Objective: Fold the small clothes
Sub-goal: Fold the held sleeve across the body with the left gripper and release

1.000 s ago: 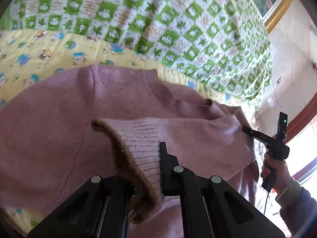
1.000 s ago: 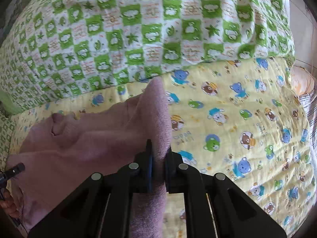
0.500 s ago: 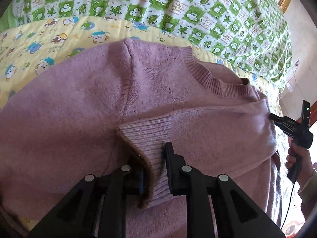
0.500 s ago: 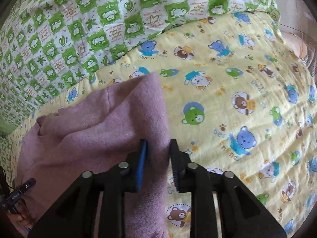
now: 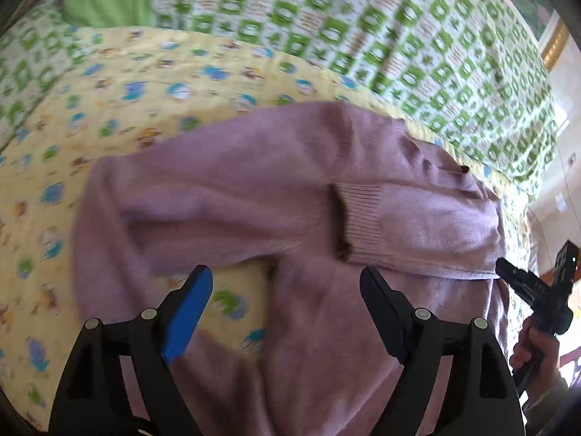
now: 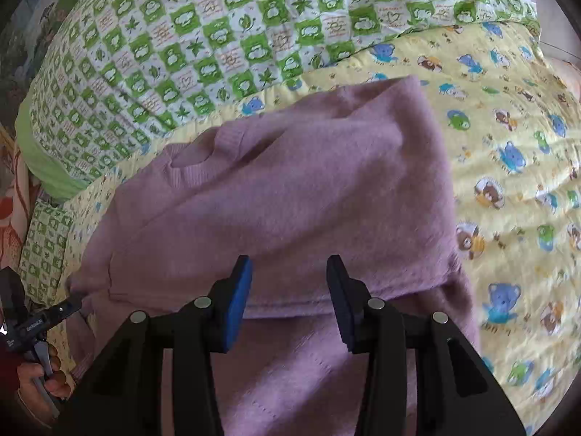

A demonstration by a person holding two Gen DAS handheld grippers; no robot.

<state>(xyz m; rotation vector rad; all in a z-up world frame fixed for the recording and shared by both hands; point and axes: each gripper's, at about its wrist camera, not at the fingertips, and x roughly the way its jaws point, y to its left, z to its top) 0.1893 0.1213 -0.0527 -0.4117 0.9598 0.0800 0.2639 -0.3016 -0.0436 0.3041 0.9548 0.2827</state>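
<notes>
The mauve sweater (image 5: pixel 276 189) lies on the yellow cartoon-print sheet (image 5: pixel 120 83), the green checked quilt (image 6: pixel 225 36) beyond it. Both sleeves look folded in across the chest, the ribbed cuff (image 5: pixel 363 218) resting near the collar. The left gripper (image 5: pixel 287 290) is opening wide with nothing between its jaws; the right gripper (image 6: pixel 288 283) is opening too, also empty. I'd say the body still needs folding over.

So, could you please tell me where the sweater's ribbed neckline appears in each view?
Left wrist: the neckline sits upper right, behind the folded sleeve cuff.
Right wrist: the neckline sits left of centre, upper half.
Shared landmark: the green checked quilt behind it.
</notes>
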